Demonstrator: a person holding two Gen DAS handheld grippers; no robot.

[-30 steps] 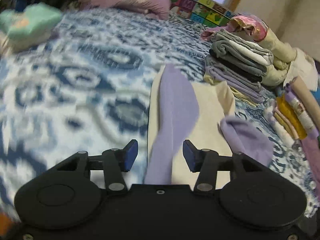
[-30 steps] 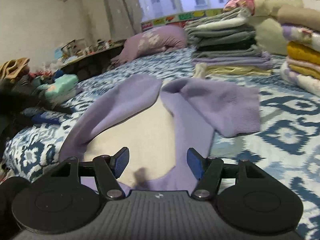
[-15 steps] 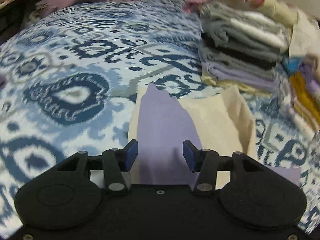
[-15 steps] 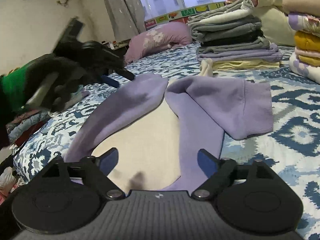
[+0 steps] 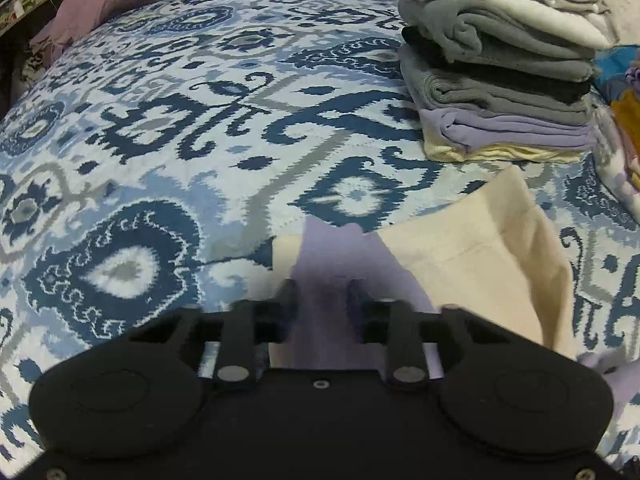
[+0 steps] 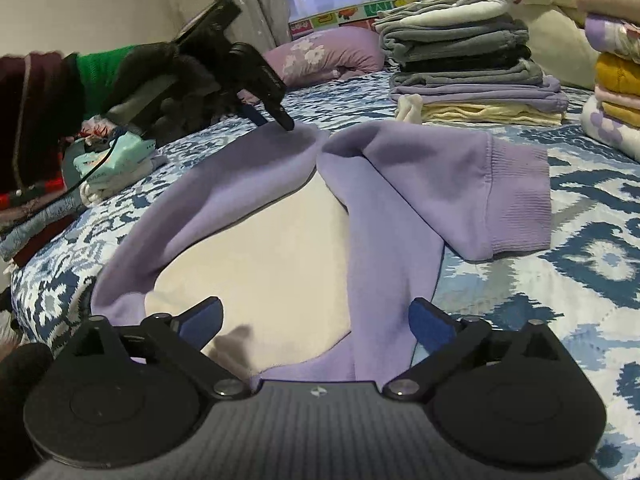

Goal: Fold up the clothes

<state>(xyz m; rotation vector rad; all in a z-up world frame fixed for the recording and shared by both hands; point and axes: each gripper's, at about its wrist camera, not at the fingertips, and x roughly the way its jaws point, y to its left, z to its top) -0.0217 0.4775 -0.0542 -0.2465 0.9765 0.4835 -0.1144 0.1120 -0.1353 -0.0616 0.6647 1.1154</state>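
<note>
A sweatshirt with a cream body (image 6: 272, 264) and lilac sleeves lies flat on the patterned bedspread (image 5: 160, 140). The lilac left sleeve (image 6: 224, 200) runs to the far left. There my left gripper (image 6: 280, 118), held by a gloved hand, points down onto the sleeve's end. In the left wrist view its jaws (image 5: 322, 300) are blurred and closing, with that lilac sleeve (image 5: 336, 252) between them. The right sleeve (image 6: 460, 184) is folded back, cuff to the right. My right gripper (image 6: 316, 320) is opening wide at the near hem, its pads clear of the cloth.
A tall stack of folded grey, lilac and cream clothes (image 6: 468, 64) stands at the back, with a second stack (image 6: 616, 80) to its right. A purple pillow (image 6: 328, 56) lies behind. Loose items (image 6: 116, 160) crowd the bed's left edge.
My left gripper swept across the bed to the end of the lilac sleeve and its jaws narrowed on it. My right gripper's jaws spread wider and it stayed put.
</note>
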